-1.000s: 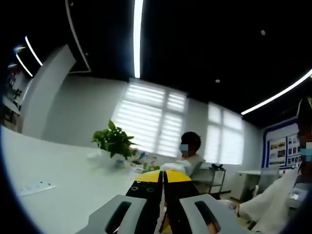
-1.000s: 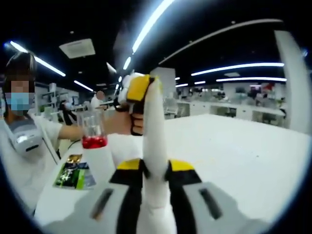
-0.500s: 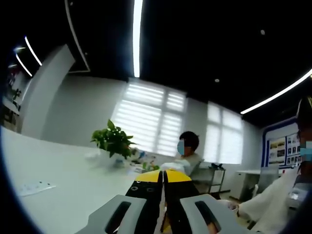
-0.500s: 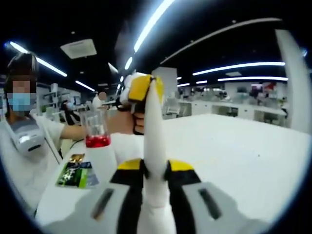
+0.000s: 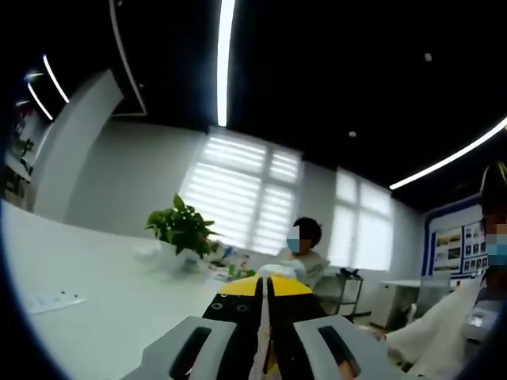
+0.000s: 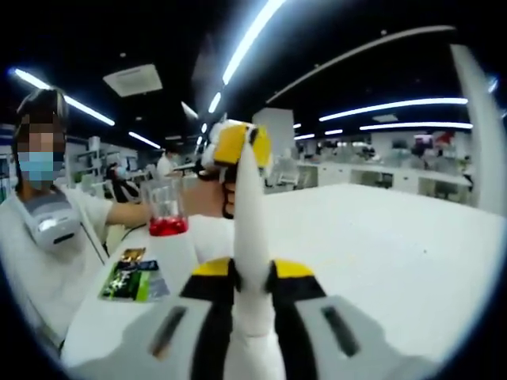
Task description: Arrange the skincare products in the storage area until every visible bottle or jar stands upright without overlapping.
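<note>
My right gripper (image 6: 252,269) is shut on a tall white tube (image 6: 247,214), which rises upright between the yellow-tipped jaws. Behind the tube's top is a yellow and white shape (image 6: 231,144); I cannot tell what it is. Left of the tube, a clear glass jar with a red base (image 6: 166,212) stands upright at the edge of the white table (image 6: 380,237), with a person's arm reaching to it. My left gripper (image 5: 265,286) points up over a white table (image 5: 103,293), its jaws pressed together with nothing visible between them.
A green printed card (image 6: 135,281) lies on the table at the near left. A masked person in white (image 6: 40,214) sits close on the left. In the left gripper view, a potted plant (image 5: 184,229) stands on the table and a seated person (image 5: 305,249) is beyond it.
Both views have shifted slightly with the hands. The right gripper still holds the white tube and the left stays shut.
</note>
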Motion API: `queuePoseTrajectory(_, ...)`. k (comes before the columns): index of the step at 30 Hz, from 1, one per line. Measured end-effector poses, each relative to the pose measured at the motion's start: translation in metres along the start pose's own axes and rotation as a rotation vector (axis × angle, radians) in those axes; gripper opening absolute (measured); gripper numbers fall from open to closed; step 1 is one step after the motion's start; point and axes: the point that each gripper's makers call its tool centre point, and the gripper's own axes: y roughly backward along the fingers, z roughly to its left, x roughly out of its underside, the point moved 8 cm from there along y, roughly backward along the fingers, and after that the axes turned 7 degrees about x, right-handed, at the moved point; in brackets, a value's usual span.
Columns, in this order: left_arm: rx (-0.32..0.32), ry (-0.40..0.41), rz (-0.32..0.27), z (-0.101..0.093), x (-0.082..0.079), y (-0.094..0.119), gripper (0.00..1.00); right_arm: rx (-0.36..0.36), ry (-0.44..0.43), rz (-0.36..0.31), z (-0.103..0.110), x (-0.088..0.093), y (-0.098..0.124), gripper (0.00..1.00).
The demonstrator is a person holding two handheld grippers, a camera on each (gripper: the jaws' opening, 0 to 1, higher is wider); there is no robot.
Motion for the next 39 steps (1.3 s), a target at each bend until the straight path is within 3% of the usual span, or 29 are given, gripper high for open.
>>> queuePoseTrajectory(9,-0.018,0.041,-0.103,0.003,-0.015,0.012,0.05,-0.044,0.001,0.004,-0.006,-0.001,0.003,0.18)
queuePoseTrajectory(12,-0.027,0.016,-0.114,-0.001,-0.022,0.014,0.05,-0.057,0.001,0.013,-0.003,-0.001,0.003,0.18)
queuePoseTrajectory(19,-0.027,-0.057,-0.128,-0.025,-0.034,0.017,0.05,-0.096,-0.008,0.021,0.000,0.000,0.004,0.18)
queuePoseTrajectory(25,-0.041,-0.140,-0.094,-0.048,-0.039,0.022,0.06,-0.121,-0.012,0.027,0.003,0.000,0.004,0.18)
queuePoseTrajectory(29,-0.050,-0.133,-0.100,-0.070,-0.041,0.033,0.06,-0.146,-0.022,0.025,0.002,0.001,0.005,0.18)
queuePoseTrajectory(31,-0.102,-0.164,-0.071,-0.081,-0.042,0.040,0.06,-0.155,-0.026,0.020,-0.002,0.001,0.006,0.18)
queuePoseTrajectory(35,-0.127,-0.218,-0.078,-0.107,-0.048,0.056,0.07,-0.167,-0.030,0.018,-0.006,0.001,0.007,0.18)
queuePoseTrajectory(39,-0.251,-0.246,-0.041,-0.120,-0.042,0.072,0.13,-0.175,-0.024,0.017,-0.003,0.001,0.007,0.18)
